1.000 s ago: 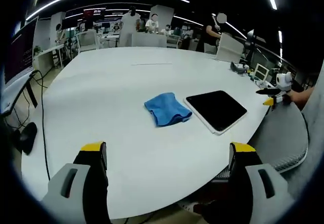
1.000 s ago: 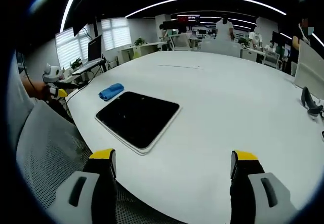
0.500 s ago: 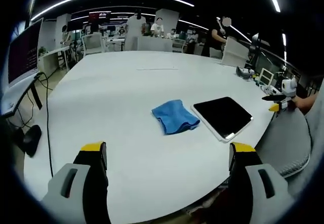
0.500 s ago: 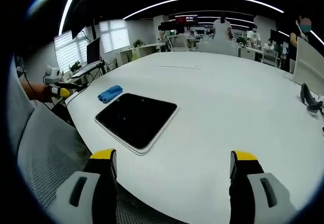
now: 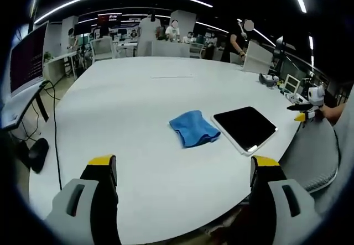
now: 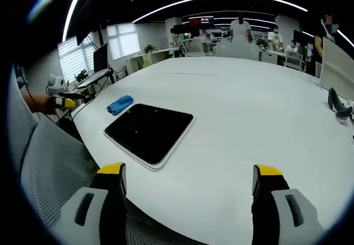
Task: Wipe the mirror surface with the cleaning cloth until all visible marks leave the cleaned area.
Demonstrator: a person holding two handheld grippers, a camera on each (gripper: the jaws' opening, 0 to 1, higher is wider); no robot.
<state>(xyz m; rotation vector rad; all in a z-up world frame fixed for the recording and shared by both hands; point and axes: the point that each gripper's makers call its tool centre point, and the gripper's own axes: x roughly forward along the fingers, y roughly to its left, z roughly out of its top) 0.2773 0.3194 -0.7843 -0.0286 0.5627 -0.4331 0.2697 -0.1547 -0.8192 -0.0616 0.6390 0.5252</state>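
Near table edge [image 5: 166,223] — cloth [image 5: 193,128] just beside mirror [image 5: 244,128].

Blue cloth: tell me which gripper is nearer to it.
Left, by my estimate. The blue cloth lies straight ahead of the open left gripper, no object between. From the open right gripper, the cloth lies beyond the mirror, far left.
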